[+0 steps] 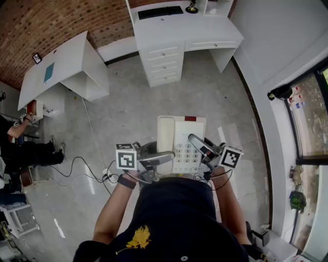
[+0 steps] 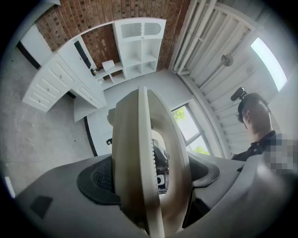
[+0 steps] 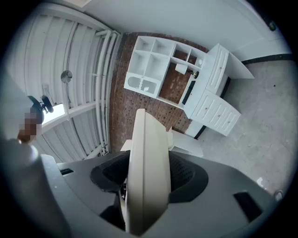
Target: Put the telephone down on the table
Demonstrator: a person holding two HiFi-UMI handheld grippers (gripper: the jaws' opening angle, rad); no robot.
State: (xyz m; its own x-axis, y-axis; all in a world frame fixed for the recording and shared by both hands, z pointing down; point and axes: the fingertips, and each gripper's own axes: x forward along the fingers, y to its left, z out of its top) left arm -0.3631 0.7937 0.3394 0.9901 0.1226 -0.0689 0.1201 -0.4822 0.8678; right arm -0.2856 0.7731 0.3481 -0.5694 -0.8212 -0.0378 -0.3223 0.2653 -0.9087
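Observation:
A cream telephone [image 1: 180,140] with a keypad and its handset on the left side is held up in the air over the grey floor, in front of the person's chest. My left gripper [image 1: 161,159] is shut on its left near edge, and my right gripper [image 1: 201,147] is shut on its right edge. In the left gripper view the telephone [image 2: 149,172] stands edge-on between the dark pads [image 2: 97,182]. The right gripper view shows the telephone's [image 3: 146,172] other edge clamped between that gripper's pads [image 3: 187,174]. Both grippers point level.
A white desk with drawers [image 1: 174,36] stands straight ahead, with a black keyboard [image 1: 160,12] on it. A white table [image 1: 61,66] stands at the far left. A seated person [image 1: 20,143] is at the left edge. Cables [image 1: 87,174] lie on the floor. Windows [image 1: 307,117] line the right.

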